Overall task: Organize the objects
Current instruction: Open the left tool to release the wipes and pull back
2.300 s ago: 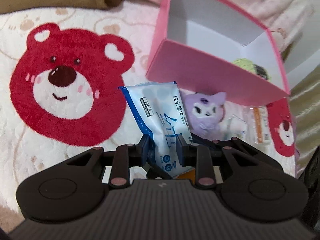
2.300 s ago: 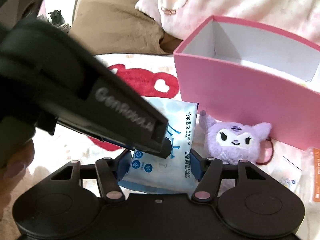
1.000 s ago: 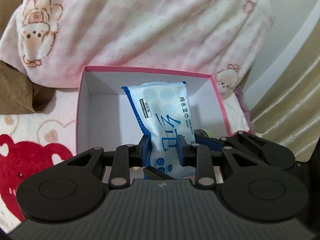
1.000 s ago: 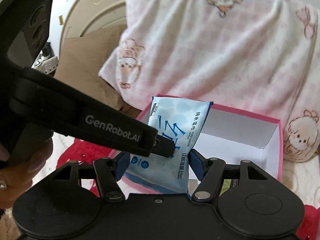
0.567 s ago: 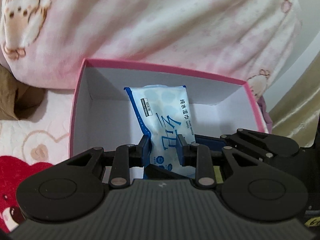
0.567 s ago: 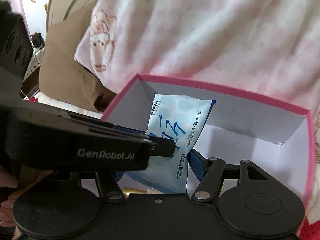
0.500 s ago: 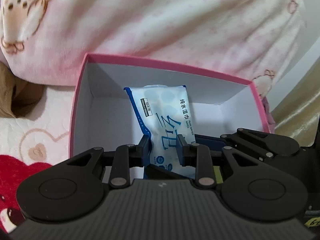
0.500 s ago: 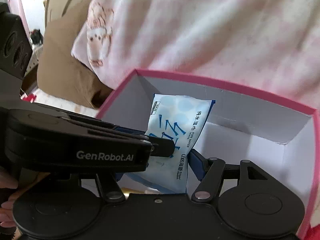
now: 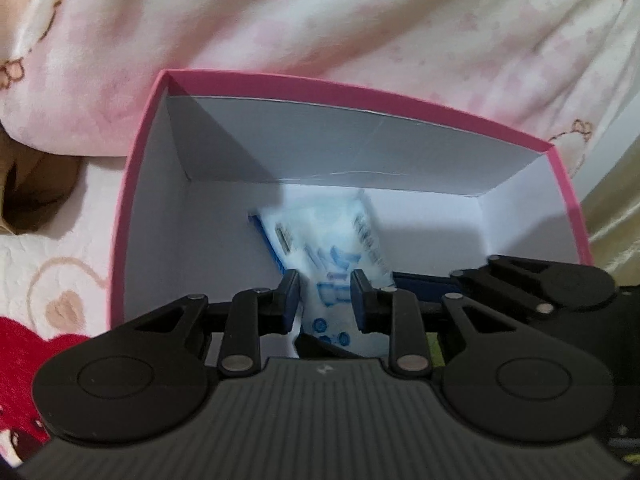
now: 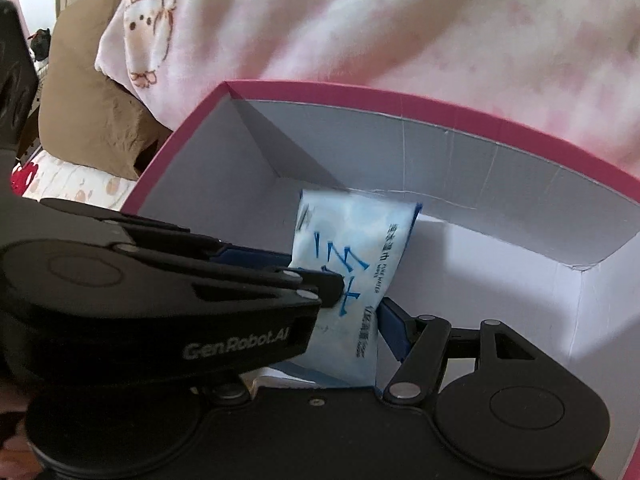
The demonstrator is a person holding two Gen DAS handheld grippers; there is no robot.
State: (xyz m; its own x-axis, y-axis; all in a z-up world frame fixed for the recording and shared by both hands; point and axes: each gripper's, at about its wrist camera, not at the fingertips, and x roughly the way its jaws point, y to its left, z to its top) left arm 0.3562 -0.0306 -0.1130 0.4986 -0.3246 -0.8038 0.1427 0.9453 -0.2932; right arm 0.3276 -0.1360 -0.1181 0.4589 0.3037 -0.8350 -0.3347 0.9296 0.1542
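Note:
A blue-and-white wet wipes pack (image 9: 326, 256) stands tilted inside the pink box (image 9: 138, 168), blurred, its far end toward the box floor. My left gripper (image 9: 325, 300) sits over the box's near side with its jaws parted around the pack's near end, a small gap showing on each side. In the right wrist view the wipes pack (image 10: 352, 272) leans in the pink box (image 10: 360, 94). My right gripper (image 10: 356, 336) is around the pack's lower end; its left finger is hidden behind the left gripper's body (image 10: 160, 300).
A pink patterned blanket (image 9: 320, 32) bulges behind the box. A brown cushion (image 10: 88, 100) lies to the left. A cream bed cover with a red bear print (image 9: 24, 340) is under the box. Beige curtain fabric (image 9: 616, 216) hangs at the right.
Both grippers carried the wipes pack from the bed cover up over the box. In the last half second the left jaws widened and the pack tipped down and forward into the box.

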